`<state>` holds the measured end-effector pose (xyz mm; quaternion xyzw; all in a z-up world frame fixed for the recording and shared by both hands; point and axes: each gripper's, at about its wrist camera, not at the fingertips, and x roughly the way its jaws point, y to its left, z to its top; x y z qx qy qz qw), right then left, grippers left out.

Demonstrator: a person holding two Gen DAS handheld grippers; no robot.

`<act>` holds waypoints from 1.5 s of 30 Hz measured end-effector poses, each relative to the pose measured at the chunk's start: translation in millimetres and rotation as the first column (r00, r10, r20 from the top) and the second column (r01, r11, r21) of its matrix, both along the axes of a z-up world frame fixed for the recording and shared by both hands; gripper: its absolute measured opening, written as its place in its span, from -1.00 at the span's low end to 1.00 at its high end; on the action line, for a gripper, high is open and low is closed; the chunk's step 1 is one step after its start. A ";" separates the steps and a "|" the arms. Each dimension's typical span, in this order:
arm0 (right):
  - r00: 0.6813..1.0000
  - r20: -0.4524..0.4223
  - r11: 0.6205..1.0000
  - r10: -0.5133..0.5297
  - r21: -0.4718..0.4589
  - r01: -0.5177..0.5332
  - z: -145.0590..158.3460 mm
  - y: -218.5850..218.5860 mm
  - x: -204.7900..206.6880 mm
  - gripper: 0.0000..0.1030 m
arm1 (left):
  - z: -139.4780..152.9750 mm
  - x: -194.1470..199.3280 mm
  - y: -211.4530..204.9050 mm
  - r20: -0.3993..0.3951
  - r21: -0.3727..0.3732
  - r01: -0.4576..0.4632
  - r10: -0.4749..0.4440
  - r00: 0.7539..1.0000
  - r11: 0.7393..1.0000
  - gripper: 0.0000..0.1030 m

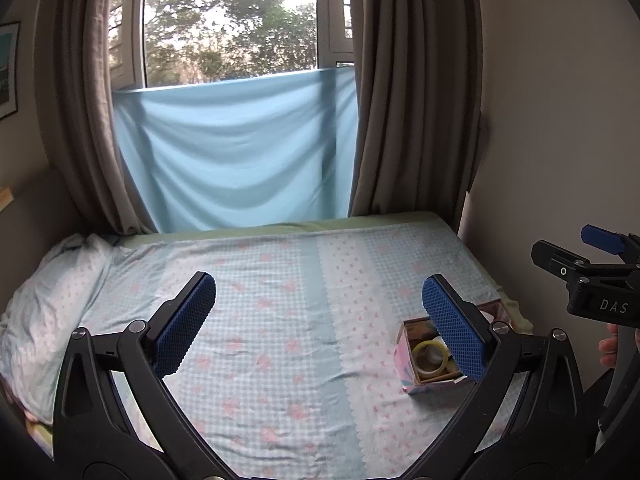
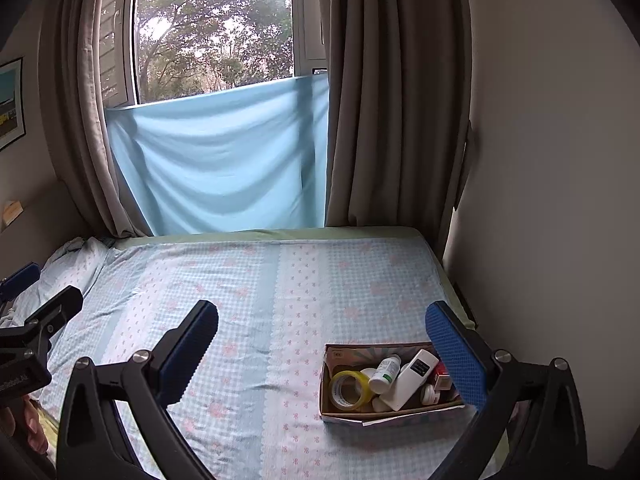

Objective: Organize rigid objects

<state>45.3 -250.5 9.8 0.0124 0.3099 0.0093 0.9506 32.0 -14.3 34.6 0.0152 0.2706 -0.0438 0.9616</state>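
A small cardboard box sits on the bed at the right, near the wall. In it lie a yellow tape roll, a white pill bottle, a white rectangular device and several smaller items. The box also shows in the left wrist view, partly behind a finger. My left gripper is open and empty, held above the bed left of the box. My right gripper is open and empty, held above the bed with the box below its right finger.
The bed has a blue checked sheet with pink flowers. A pillow lies at its left end. Grey curtains and a hanging blue cloth cover the window behind. A wall borders the bed's right side.
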 end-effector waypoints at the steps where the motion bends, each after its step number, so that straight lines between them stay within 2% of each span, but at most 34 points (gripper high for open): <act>1: 1.000 0.000 1.000 0.000 0.001 0.000 0.1 0.2 -0.3 0.99 | 0.2 0.0 -0.1 0.002 0.004 -0.002 0.002 1.000 1.000 1.00; 45: 1.000 0.029 1.000 0.005 0.009 -0.005 4.0 -4.3 10.7 0.99 | 5.4 5.6 -13.7 0.022 0.017 -0.015 0.015 1.000 1.000 1.00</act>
